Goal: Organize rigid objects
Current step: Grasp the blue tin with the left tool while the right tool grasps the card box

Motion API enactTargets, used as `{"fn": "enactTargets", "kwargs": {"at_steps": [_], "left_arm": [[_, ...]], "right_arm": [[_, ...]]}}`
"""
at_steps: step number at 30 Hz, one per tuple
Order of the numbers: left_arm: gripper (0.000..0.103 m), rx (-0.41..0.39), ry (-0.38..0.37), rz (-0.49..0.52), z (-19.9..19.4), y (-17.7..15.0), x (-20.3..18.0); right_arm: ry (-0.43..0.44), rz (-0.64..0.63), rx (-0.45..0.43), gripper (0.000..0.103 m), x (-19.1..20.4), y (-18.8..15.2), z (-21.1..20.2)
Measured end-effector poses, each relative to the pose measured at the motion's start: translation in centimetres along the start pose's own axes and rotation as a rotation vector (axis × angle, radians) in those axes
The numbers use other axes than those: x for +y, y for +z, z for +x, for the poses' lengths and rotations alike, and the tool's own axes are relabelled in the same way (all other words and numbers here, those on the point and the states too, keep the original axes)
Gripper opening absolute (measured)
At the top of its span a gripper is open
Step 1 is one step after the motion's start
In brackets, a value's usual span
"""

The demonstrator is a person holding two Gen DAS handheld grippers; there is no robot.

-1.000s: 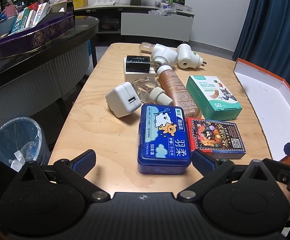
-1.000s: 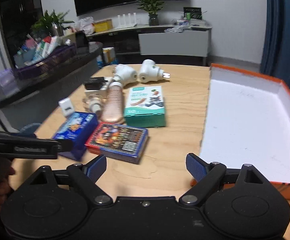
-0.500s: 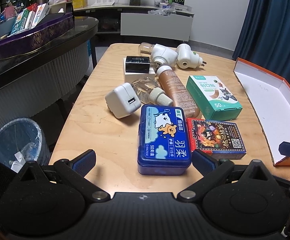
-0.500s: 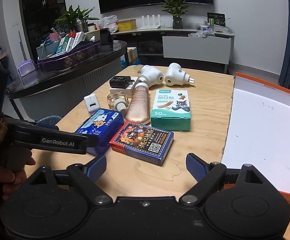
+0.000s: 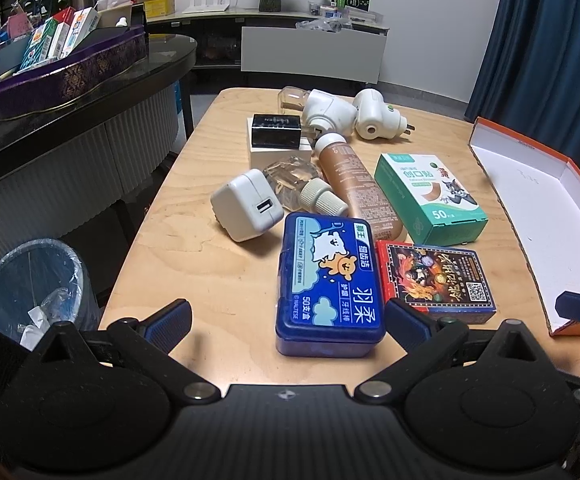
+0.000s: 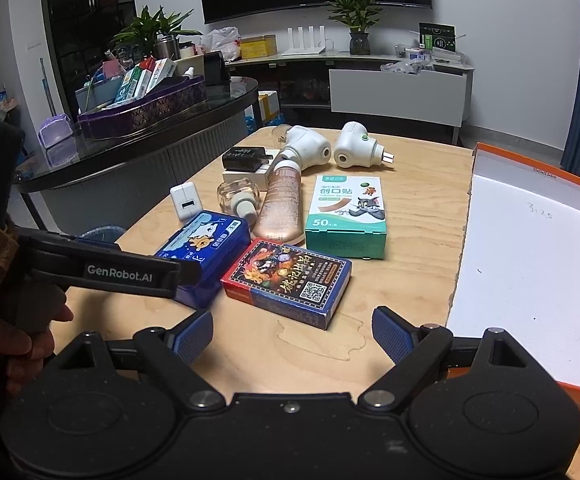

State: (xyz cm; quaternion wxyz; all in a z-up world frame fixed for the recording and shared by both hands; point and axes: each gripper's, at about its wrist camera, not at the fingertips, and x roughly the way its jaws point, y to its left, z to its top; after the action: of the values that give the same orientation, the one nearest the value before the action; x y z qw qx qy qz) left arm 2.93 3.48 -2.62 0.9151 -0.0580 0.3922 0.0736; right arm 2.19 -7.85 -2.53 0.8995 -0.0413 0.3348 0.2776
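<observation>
My left gripper (image 5: 286, 316) has its jaws wide apart and holds nothing; it hangs low in front of the blue tin box (image 5: 328, 286), and I judge I keep it there because this box is the nearest thing of the pile and lies with its short end toward me. My right gripper (image 6: 292, 334) is also spread open and empty, above bare wood between the card box (image 6: 288, 282) and the orange tray (image 6: 538, 168). The things to organize all lie together on the wooden table (image 5: 210, 264): the green plaster box (image 5: 430, 196), the brown bottle (image 5: 356, 188), the white charger (image 5: 246, 206) and two white plug-in devices behind. The tray is white inside, with nothing in it, so probably they go there. The tin touches the card box on its right side, so there is little room for a finger there; its left side is free. The table edge is near on the left.
</observation>
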Motion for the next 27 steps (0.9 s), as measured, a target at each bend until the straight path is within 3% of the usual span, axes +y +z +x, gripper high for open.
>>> {"fn": "enactTargets", "kwargs": {"at_steps": [15, 17, 20, 27], "left_arm": [[0.103, 0.000, 0.010, 0.068, 2.9, 1.1, -0.8], [0.091, 0.002, -0.002, 0.085, 3.4, 1.0, -0.9], [0.066, -0.021, -0.030, 0.103, 3.4, 0.8, -0.9], [0.063, -0.051, -0.108, 0.104, 1.4, 0.1, -0.5]], "right_arm": [[0.005, -0.028, 0.020, 0.102, 0.0, 0.1, 1.3], [0.006, -0.053, 0.023, 0.102, 0.0, 0.2, 1.7], [0.009, -0.095, 0.036, 0.102, 0.0, 0.8, 2.6], [0.045, -0.233, 0.101, 0.102, 0.2, 2.7, 5.4]]}}
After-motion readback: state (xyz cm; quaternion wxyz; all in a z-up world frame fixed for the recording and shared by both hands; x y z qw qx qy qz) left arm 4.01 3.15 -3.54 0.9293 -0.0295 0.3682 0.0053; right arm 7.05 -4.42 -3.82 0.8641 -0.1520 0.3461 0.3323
